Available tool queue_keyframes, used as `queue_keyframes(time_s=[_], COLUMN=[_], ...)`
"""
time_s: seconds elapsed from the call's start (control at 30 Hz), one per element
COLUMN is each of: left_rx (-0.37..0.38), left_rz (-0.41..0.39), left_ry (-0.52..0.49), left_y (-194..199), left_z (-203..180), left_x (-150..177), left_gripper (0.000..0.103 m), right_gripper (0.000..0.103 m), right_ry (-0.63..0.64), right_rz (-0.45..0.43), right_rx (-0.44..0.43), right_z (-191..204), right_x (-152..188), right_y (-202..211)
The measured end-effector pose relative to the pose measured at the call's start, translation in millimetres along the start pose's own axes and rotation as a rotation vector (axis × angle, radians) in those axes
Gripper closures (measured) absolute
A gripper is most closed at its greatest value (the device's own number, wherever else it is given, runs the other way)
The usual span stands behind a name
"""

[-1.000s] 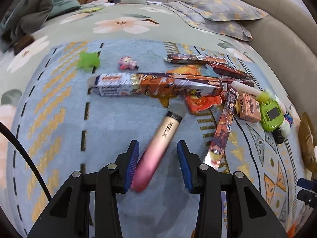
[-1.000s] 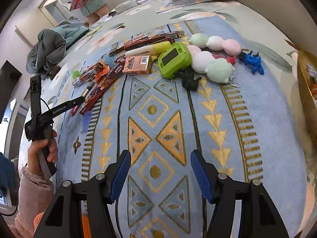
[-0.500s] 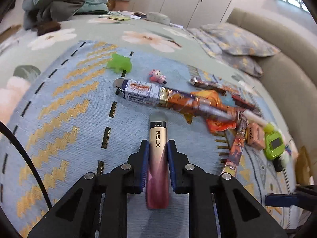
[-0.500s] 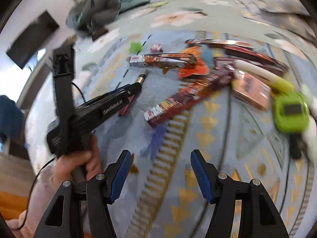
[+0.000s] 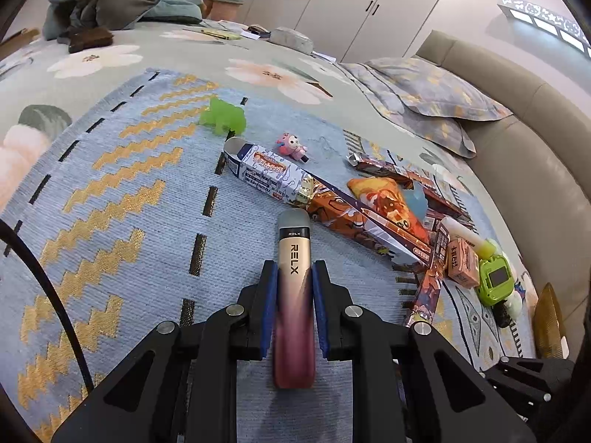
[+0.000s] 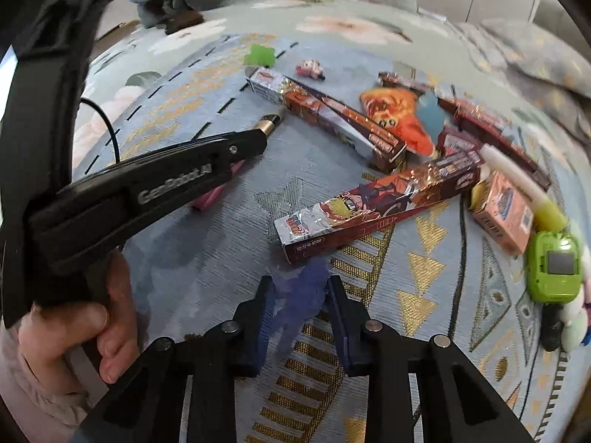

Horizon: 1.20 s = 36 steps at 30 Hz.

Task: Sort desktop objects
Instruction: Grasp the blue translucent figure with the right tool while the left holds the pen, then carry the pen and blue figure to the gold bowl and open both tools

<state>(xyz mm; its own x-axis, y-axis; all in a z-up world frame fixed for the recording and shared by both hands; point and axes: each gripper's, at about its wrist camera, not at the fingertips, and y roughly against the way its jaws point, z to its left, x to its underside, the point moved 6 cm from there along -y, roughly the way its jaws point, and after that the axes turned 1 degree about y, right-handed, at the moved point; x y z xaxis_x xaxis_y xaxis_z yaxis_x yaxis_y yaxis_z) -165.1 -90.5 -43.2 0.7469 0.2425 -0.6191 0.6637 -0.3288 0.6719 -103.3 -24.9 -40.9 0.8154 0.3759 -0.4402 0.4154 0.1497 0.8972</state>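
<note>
Now: left gripper point(image 5: 294, 304) clamps vape pen point(image 5: 294, 295) | right gripper point(image 6: 300, 308) closing around blurred purple toy point(image 6: 301, 295), contact unclear

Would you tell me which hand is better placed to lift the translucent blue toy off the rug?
Right: the right gripper has just been closing around the blue toy, while the left gripper holds the pink vape.

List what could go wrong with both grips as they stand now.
1. The left tongs pinch the RELX vape pen only on its narrow sides; it may pivot or slip when lifted.
2. The right tongs have just been closing around a small blue translucent toy; blur hides the contact, so it could squirt out.
</note>
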Motion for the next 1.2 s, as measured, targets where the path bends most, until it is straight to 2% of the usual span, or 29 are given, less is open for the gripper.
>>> queue_keyframes(time_s=[0.1, 0.23, 0.4, 0.47, 0.53, 0.67, 0.8, 0.87, 0.97, 1.07, 1.2], left_rx=[-0.019, -0.063, -0.021, -0.05, -0.037, 0.033, 0.108, 0.172, 0.285, 0.364, 0.472], left_rz=[0.0, 0.01, 0.047, 0.039, 0.028, 0.001, -0.003, 0.013, 0.026, 0.041, 0.113], left_ry=[-0.014, -0.051, -0.071, -0.111, -0.128, -0.209, -0.27, -0.274, -0.305, -0.362, -0.402], left_y=[1.1, 7.2, 31.7, 45.6, 60.7, 93.4, 115.3, 121.3, 128.4, 127.6, 111.1], left_z=[-0.5, -8.0, -35.5, -51.8, -73.0, -144.0, -223.2, -266.2, -333.7, -398.1, -470.7], left_x=[-0.2, 2.3, 11.5, 9.8, 3.6, -6.4, -13.1, -14.1, -8.7, 6.0, 39.8], left_gripper=[0.087, 0.087, 0.087, 0.087, 0.087, 0.087, 0.087, 0.087, 0.087, 0.087, 0.087], right_gripper=[0.075, 0.075, 0.075, 0.075, 0.075, 0.075, 0.075, 0.075, 0.075, 0.075, 0.075], right_ry=[0.03, -0.072, -0.19, -0.203, -0.224, -0.291, -0.347, -0.396, -0.511, -0.643, -0.783], right_rz=[-0.051, -0.08, -0.099, -0.12, -0.146, -0.207, -0.263, -0.287, -0.336, -0.383, -0.421], right_rx=[0.049, 0.023, 0.066, 0.144, 0.188, 0.244, 0.403, 0.448, 0.487, 0.498, 0.501], right_z=[-7.6, -44.6, -102.6, -119.6, -130.9, -158.7, -201.7, -225.3, -266.0, -306.6, -354.0], right_x=[6.5, 27.2, 71.4, 88.3, 98.8, 122.7, 143.1, 153.2, 173.1, 198.5, 229.5], right_y=[13.6, 42.5, 91.2, 114.3, 134.5, 183.4, 238.6, 262.6, 302.9, 338.3, 367.6])
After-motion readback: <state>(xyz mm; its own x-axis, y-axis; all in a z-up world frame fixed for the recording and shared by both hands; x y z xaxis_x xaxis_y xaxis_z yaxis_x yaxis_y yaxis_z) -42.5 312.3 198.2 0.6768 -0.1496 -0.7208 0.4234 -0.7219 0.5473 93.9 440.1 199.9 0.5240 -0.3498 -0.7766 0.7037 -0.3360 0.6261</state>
